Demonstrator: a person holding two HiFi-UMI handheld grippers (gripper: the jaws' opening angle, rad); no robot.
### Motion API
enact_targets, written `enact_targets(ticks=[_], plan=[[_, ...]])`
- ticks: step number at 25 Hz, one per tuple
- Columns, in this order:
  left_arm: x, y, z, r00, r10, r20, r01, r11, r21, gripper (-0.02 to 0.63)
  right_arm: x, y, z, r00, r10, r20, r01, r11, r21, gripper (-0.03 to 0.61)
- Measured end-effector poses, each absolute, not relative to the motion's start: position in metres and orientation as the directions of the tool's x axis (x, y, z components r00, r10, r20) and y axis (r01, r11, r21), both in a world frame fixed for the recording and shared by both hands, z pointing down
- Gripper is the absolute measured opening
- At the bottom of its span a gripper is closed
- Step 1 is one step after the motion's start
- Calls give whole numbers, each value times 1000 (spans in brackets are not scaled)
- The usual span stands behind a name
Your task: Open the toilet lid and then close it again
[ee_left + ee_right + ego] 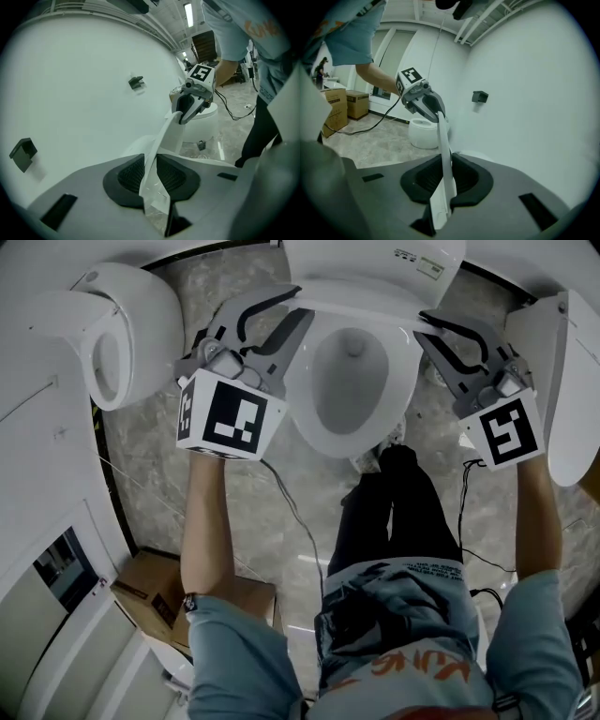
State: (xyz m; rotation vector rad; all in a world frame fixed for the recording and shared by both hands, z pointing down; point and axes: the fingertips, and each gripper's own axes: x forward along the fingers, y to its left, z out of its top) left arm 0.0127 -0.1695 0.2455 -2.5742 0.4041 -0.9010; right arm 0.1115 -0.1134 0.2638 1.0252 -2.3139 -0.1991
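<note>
Holding the lid raised, tipped well up off the bowl. Pinching its thin front edge at both corners, left gripper on one, right gripper on the other, both pairs of jaws closed on that edge, ribbed black pads pressed to either face. Looks like the opening half done or almost done, with the bowl fully exposed; lowering and shutting yet to come. Seeing smooth, glossy white plastic on the lid, broad and gently curved, with small dark bumpers on its underside. Seeing an oval glazed bowl below, on a mottled grey stone floor
</note>
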Motion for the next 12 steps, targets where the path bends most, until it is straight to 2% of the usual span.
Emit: enact_targets(ticks=[8, 12], plan=[[-33, -91, 286, 712, -274, 647, -7, -923, -384, 106, 64, -40, 300, -555, -599, 577, -499, 795, 346, 100], [-61, -43, 323, 656, -239, 716, 68, -926, -371, 123, 35, 6, 331, -547, -536, 643, -383, 843, 377, 126]])
